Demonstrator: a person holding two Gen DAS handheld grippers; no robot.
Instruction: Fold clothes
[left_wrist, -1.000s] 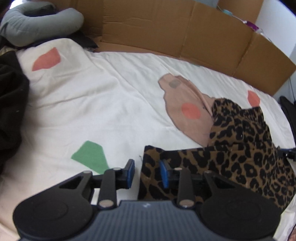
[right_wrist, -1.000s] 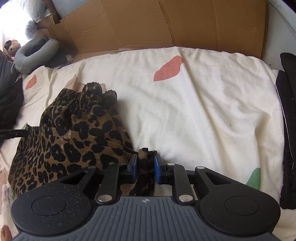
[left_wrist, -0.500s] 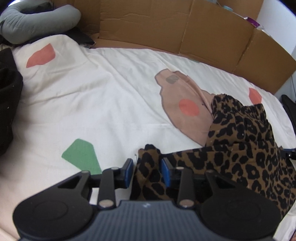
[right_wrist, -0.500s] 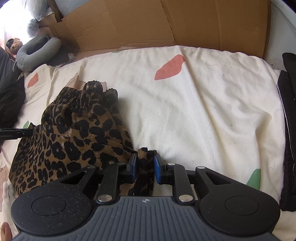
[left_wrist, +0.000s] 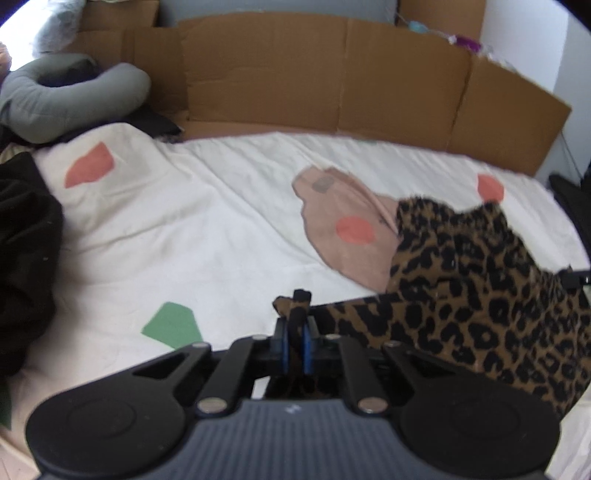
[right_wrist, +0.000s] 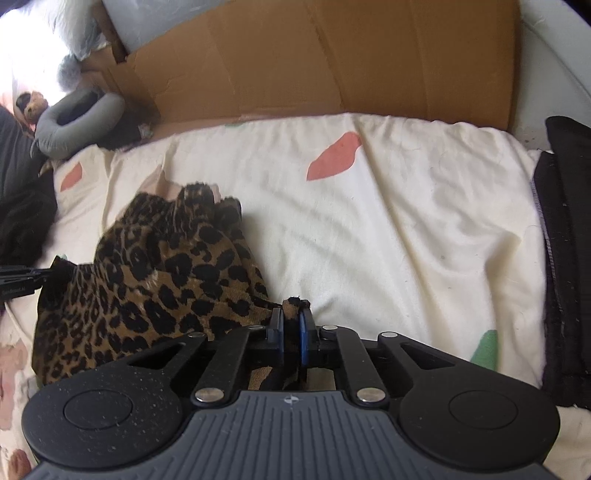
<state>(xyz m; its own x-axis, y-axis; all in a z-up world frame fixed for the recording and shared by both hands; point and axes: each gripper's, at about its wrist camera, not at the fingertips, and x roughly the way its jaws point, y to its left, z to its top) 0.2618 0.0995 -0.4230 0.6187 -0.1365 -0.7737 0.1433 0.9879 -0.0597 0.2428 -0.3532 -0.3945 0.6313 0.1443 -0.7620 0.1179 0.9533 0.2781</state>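
Note:
A leopard-print garment (left_wrist: 480, 295) lies bunched on the cream bedsheet (left_wrist: 207, 236). In the left wrist view my left gripper (left_wrist: 294, 328) is closing its jaws, the blue pads pinching the garment's near left corner, which sticks up between them. In the right wrist view my right gripper (right_wrist: 291, 325) is likewise closing, its pads pressed on the near right corner of the same garment (right_wrist: 166, 273). The fabric between the two grips sags in a heap. The left gripper's tip (right_wrist: 22, 280) shows at the far left of the right wrist view.
A cardboard wall (left_wrist: 332, 81) runs along the back of the bed. A grey neck pillow (left_wrist: 66, 99) lies at the back left, dark clothes (left_wrist: 26, 251) at the left edge, and a black fabric pile (right_wrist: 565, 258) at the right edge. A pink cloth (left_wrist: 347, 225) lies behind the garment.
Both pairs of jaws have narrowed onto the garment's corners. The left gripper took the corner between its pads and rose a little, pulling the edge up.

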